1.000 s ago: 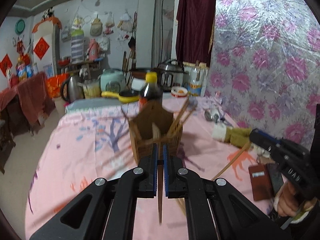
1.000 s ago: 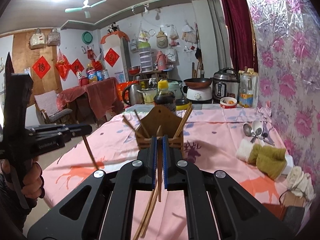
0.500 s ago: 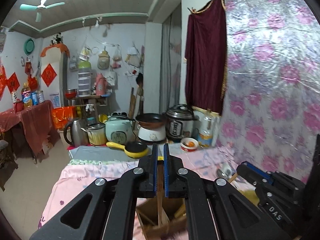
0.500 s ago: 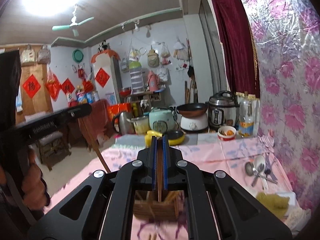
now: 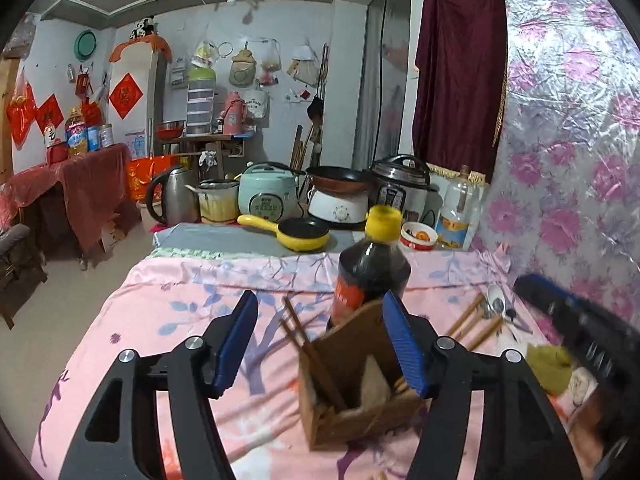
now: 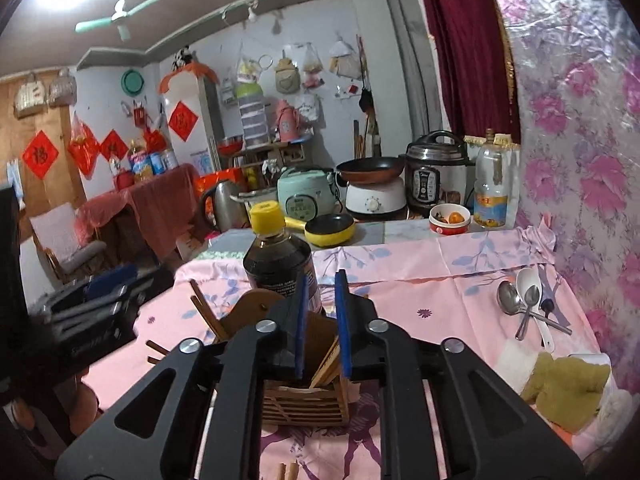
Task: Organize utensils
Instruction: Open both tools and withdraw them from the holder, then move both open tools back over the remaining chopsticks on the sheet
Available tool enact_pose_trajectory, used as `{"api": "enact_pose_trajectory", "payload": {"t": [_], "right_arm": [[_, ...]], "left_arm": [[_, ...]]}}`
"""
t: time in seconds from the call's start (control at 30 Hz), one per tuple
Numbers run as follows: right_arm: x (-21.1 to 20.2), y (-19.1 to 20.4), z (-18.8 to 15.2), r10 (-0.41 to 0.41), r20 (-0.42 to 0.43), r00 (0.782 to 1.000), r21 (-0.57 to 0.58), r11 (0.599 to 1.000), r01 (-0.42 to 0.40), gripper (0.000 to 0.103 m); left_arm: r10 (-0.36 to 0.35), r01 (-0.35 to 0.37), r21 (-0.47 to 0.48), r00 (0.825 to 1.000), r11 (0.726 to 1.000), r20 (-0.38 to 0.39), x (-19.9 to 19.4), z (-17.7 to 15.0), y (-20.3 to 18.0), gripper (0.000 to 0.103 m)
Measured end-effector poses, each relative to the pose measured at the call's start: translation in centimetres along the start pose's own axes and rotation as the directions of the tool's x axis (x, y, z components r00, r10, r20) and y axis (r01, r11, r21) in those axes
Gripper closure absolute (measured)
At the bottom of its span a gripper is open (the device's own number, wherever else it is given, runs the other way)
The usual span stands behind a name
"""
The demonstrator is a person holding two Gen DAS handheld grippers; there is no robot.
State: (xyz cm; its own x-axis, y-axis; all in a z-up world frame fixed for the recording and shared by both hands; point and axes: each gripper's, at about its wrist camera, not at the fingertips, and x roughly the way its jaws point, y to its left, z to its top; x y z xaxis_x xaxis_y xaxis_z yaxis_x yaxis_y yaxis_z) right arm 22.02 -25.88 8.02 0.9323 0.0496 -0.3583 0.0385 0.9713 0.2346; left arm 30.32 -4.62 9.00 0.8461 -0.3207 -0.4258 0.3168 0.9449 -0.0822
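Observation:
A wooden utensil holder (image 5: 352,396) (image 6: 304,404) stands on the pink tablecloth, just in front of a dark sauce bottle (image 5: 372,268) (image 6: 280,264). Brown chopsticks (image 5: 308,340) lean in its left compartment. My left gripper (image 5: 320,344) hangs over the holder with its jaws opening wide and nothing between them. My right gripper (image 6: 322,320) is above the holder too, its jaws opening by a narrow gap. Pale chopsticks (image 6: 328,364) stand in the holder below that gap, free of the pads. Each gripper shows blurred in the other's view: the right gripper (image 5: 576,336), the left gripper (image 6: 92,308).
Metal and white spoons (image 6: 524,304) (image 5: 496,304) lie by the flowered wall, with a green cloth (image 6: 568,388) nearer me. Loose chopsticks (image 6: 288,472) lie on the cloth below the holder. A yellow pan (image 5: 300,232), cookers and a kettle crowd the far end of the table.
Both grippers were shut on a chopstick and moved in over the holder. Now both jaws have parted, the left widely, and the chopsticks are out of the pads.

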Motion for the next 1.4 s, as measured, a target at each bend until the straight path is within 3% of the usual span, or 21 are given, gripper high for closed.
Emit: {"api": "enact_pose_trajectory", "payload": {"t": [0.03, 0.13, 0.23, 0.3, 0.37, 0.5, 0.73, 0.93, 1.2, 1.4], "right_arm": [[-0.5, 0.0, 0.0, 0.006, 0.007, 1.000, 0.011, 1.000, -0.006, 0.083], [-2.3, 0.2, -0.5, 0.014, 0.033, 0.999, 0.025, 1.000, -0.015, 0.077], [-4.1, 0.5, -1.3, 0.020, 0.058, 0.998, 0.038, 0.999, -0.022, 0.063], [-5.4, 0.7, -2.0, 0.021, 0.076, 0.997, 0.053, 0.998, -0.025, 0.041], [-6.9, 0.8, -3.0, 0.021, 0.101, 0.995, 0.079, 0.996, -0.029, 0.030], [-8.6, 1.1, -4.8, 0.032, 0.096, 0.995, 0.117, 0.992, -0.044, 0.020], [-10.6, 0.7, -8.7, 0.073, 0.025, 0.997, 0.214, 0.974, -0.077, 0.015], [-11.2, 0.4, -12.8, 0.059, -0.055, 0.997, 0.208, 0.977, -0.047, 0.014], [-9.4, -0.3, -17.7, -0.004, -0.201, 0.980, 0.185, 0.982, 0.042, 0.014], [-9.3, 0.5, -19.3, -0.035, -0.208, 0.977, 0.123, 0.990, 0.062, 0.014]], "left_arm": [[0.006, -0.006, -0.005, 1.000, 1.000, -0.004, -0.3, -0.2, 0.4, 0.027], [0.031, -0.031, -0.016, 1.000, 0.999, -0.007, -1.8, -1.5, 1.2, 0.020], [0.069, -0.069, -0.021, 0.998, 0.997, -0.011, -3.6, -3.0, 2.0, 0.012], [0.094, -0.094, -0.028, 0.995, 0.995, -0.012, -5.0, -4.5, 2.6, 0.010], [0.109, -0.110, -0.033, 0.994, 0.993, -0.022, -6.1, -5.8, 3.1, 0.009], [0.151, -0.153, -0.042, 0.988, 0.987, -0.044, -8.1, -8.4, 4.0, 0.008], [0.175, -0.185, -0.096, 0.978, 0.978, -0.110, -11.4, -13.9, 5.7, 0.006], [0.168, -0.196, -0.152, 0.970, 0.969, -0.175, -12.6, -18.5, 6.5, 0.006], [0.158, -0.202, -0.146, 0.950, 0.968, -0.269, -10.9, -22.6, 6.6, 0.006], [0.147, -0.200, -0.149, 0.940, 0.968, -0.307, -9.6, -24.2, 6.5, 0.006]]}}
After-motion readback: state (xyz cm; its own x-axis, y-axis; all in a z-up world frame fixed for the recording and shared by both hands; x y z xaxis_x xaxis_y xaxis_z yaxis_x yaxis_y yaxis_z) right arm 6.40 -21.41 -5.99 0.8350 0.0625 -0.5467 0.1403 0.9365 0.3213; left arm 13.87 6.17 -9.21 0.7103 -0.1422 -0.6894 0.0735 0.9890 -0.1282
